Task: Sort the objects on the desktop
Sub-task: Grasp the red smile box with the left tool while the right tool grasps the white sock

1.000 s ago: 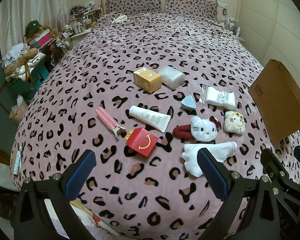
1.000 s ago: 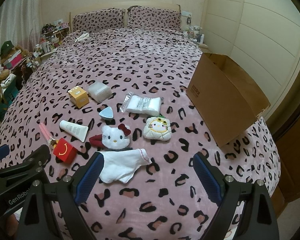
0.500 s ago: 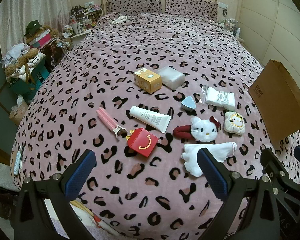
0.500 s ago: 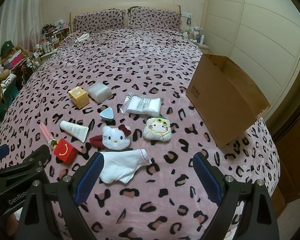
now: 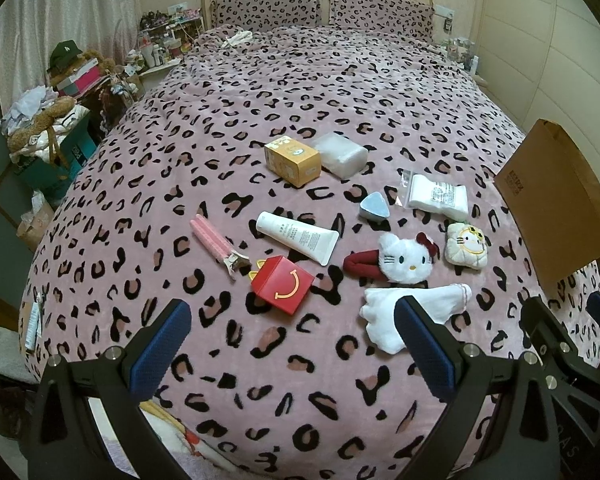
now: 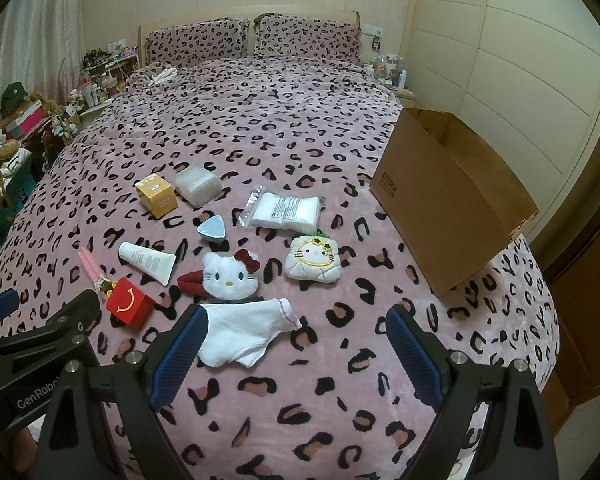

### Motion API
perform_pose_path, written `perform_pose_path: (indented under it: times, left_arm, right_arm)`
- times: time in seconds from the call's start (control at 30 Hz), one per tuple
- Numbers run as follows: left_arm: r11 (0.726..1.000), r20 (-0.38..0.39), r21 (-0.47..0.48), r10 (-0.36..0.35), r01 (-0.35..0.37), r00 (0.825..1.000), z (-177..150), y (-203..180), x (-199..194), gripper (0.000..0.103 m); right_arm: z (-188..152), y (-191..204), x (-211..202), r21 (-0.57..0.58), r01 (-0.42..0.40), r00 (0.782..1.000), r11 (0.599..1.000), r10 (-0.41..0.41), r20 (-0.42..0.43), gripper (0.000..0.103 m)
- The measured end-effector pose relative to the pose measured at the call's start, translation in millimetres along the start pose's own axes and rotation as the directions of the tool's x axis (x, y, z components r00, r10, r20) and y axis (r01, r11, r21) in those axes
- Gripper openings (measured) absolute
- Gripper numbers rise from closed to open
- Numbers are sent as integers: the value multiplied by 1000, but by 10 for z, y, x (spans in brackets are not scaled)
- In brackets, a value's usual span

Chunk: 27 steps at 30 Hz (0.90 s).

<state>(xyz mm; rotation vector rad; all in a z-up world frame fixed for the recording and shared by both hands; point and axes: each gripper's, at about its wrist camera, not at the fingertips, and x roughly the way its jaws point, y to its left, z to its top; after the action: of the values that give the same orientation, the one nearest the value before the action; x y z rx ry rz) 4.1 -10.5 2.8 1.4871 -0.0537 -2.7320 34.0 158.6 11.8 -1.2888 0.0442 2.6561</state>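
Observation:
Several small items lie on the leopard-print bed: a red Happy Meal box (image 5: pixel 282 289), a white tube (image 5: pixel 298 237), a pink clip (image 5: pixel 216 245), an orange box (image 5: pixel 293 161), a Hello Kitty plush (image 5: pixel 404 257), a white sock (image 5: pixel 412 312) and a bag of cotton pads (image 5: pixel 438 197). My left gripper (image 5: pixel 292 350) is open and empty, hovering in front of the red box. My right gripper (image 6: pixel 296 354) is open and empty, just in front of the sock (image 6: pixel 242 334). An open cardboard box (image 6: pixel 452 200) stands on the bed's right side.
A clear wrapped block (image 5: pixel 342 155), a blue triangle (image 5: pixel 374 207) and a small quilted plush (image 5: pixel 466 245) also lie among the items. Cluttered shelves and bags (image 5: pixel 56 120) stand left of the bed. Wardrobe doors (image 6: pixel 520 80) are at the right.

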Motion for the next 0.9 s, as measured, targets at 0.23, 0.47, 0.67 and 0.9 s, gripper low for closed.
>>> perform_pose_path:
  times: [0.23,0.47,0.67,0.9]
  left_arm:
    - [998,-21,27,-50,51,999,-56,32,125,102]
    - [997,-55,50,-50,53,997,-272,205,388,91]
    - [998,-90,10,-55,56,994,-434,376,684,91]
    - [992,-102,-53,-117,112,988,-224,356,1045,92]
  right_arm:
    - [-59,-57,62,-5,1,1000,1000,-1,-7,93]
    - [-333,-17,294,-50,-11,999,999,9,-47,93]
    - [-570,49,659,-38,-75,991,996,71,-113,93]
    - [-563,81,1061,37,-129,979,991,133,-155,93]
